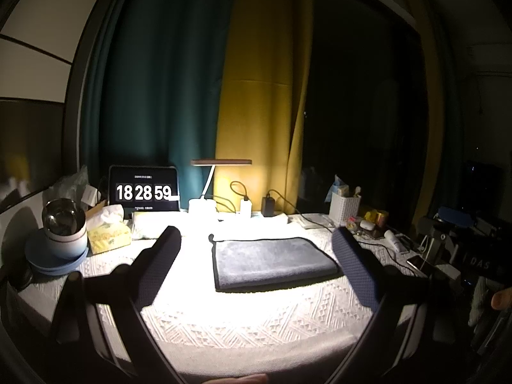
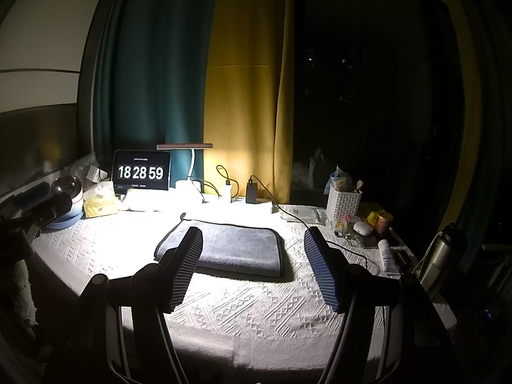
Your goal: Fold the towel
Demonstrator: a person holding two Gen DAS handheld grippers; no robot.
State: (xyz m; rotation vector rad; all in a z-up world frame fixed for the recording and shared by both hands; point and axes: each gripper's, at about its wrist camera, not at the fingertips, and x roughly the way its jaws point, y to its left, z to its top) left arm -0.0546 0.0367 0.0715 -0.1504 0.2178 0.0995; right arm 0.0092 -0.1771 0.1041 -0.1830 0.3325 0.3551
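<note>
A grey towel (image 1: 272, 260) with a dark border lies folded into a flat rectangle on the white patterned tablecloth (image 1: 256, 323). It also shows in the right wrist view (image 2: 236, 248). My left gripper (image 1: 257, 240) is open and empty, held above the table's near edge, short of the towel. My right gripper (image 2: 252, 235) is open and empty too, its fingers framing the towel from the near side without touching it.
A desk lamp (image 1: 220, 163), a tablet clock (image 1: 143, 192), chargers with cables (image 1: 246, 204), a tissue box (image 1: 108, 238) and a bowl stack (image 1: 62, 233) line the back and left. A white basket (image 2: 343, 203), small bottles and a steel flask (image 2: 443, 256) crowd the right.
</note>
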